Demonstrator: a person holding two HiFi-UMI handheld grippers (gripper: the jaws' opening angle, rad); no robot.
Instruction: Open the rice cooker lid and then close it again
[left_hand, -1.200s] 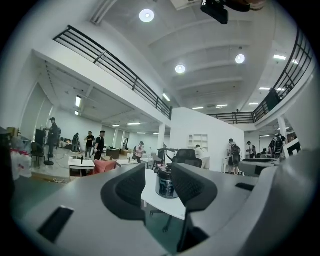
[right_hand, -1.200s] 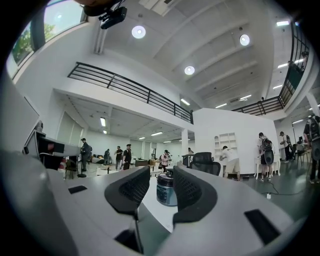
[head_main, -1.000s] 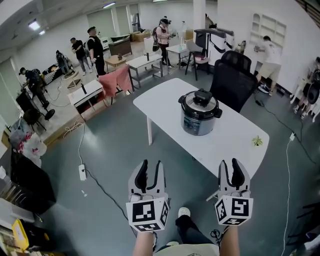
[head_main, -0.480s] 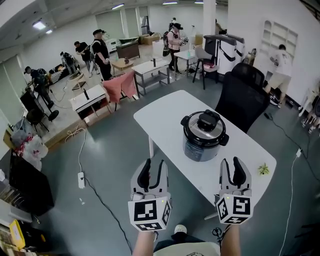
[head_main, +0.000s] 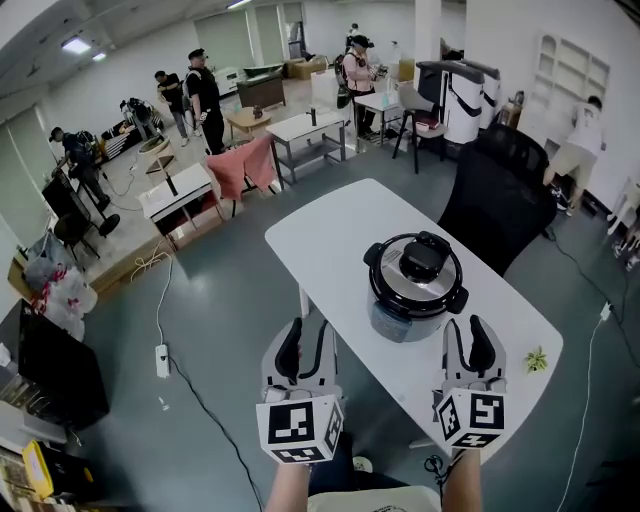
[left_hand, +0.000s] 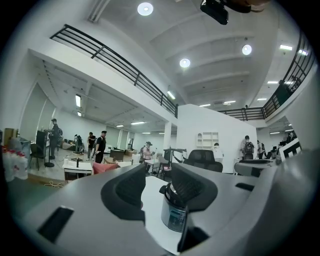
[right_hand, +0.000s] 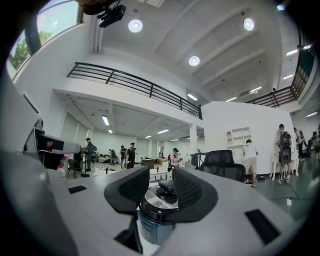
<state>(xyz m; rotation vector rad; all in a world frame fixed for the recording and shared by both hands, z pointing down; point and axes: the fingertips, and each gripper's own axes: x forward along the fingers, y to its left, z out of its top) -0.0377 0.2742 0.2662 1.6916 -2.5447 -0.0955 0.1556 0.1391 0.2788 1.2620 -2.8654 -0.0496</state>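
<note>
nothing done yet: rice cooker (head_main: 415, 285) sits lid shut on the table (head_main: 325, 225), untouched. my left gripper (head_main: 303, 338) and right gripper (head_main: 466, 338) hang short of it, jaws apart, empty; right's just widened.

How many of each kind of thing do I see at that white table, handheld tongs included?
Rice cooker: 1
Small green sprig: 1
White table: 1
Tongs: 2, left tongs open, right tongs just opened wider, both empty
Total: 5
</note>
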